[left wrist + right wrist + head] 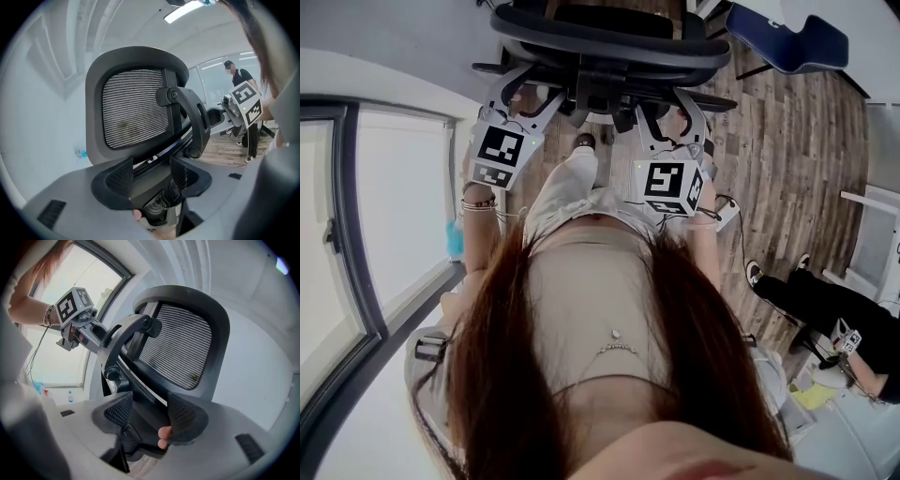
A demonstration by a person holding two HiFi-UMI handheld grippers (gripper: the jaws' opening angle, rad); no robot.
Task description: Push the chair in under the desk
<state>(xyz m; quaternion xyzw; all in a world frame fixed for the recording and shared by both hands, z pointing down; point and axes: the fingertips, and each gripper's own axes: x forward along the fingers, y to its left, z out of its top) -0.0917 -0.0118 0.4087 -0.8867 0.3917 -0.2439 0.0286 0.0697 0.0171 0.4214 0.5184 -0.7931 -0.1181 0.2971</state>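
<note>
A black office chair [609, 42] with a mesh back [136, 108] stands at the top of the head view, its back toward me. My left gripper [525, 89] is at the lower frame of that back, left of the centre post. My right gripper [670, 108] is at the same frame on the right. In the left gripper view the jaws [151, 176] close round the dark frame bar, which fills the gap. The right gripper view shows the same: its jaws [145, 416] hold the bar under the mesh [178, 348]. The chair's seat and wheels are hidden.
A blue chair [787, 37] stands at the back right on the wooden floor [797, 159]. Another person in dark trousers [834, 300] is at the right, near white furniture [877, 234]. A window [356, 234] runs along the left.
</note>
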